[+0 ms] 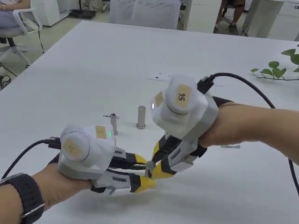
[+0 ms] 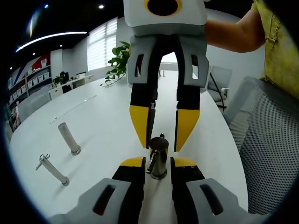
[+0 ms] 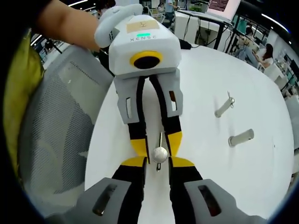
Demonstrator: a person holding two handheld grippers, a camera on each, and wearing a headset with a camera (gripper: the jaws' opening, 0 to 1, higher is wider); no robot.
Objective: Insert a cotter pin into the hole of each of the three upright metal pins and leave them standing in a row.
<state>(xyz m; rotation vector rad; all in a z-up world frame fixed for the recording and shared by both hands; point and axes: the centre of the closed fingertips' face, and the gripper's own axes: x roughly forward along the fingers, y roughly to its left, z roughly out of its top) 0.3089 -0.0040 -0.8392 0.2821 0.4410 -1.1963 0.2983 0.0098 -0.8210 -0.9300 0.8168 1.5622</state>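
Metal pin [image 2: 159, 149] stood upright on the table [image 1: 93, 70] between opposed grippers — the left gripper [image 2: 159, 162] hugged its base, seemingly steadying it, a firm pinch unconfirmable — while the right gripper [image 3: 158, 161], jaws slightly apart, flanked its top beside the cotter pin [image 3: 161, 139].

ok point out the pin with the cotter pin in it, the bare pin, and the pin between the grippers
pin with cotter pin [image 1: 113, 125], head view, mid shaft
bare pin [image 1: 141, 116], head view, mid shaft
pin between the grippers [image 2: 159, 156], left gripper view, mid shaft
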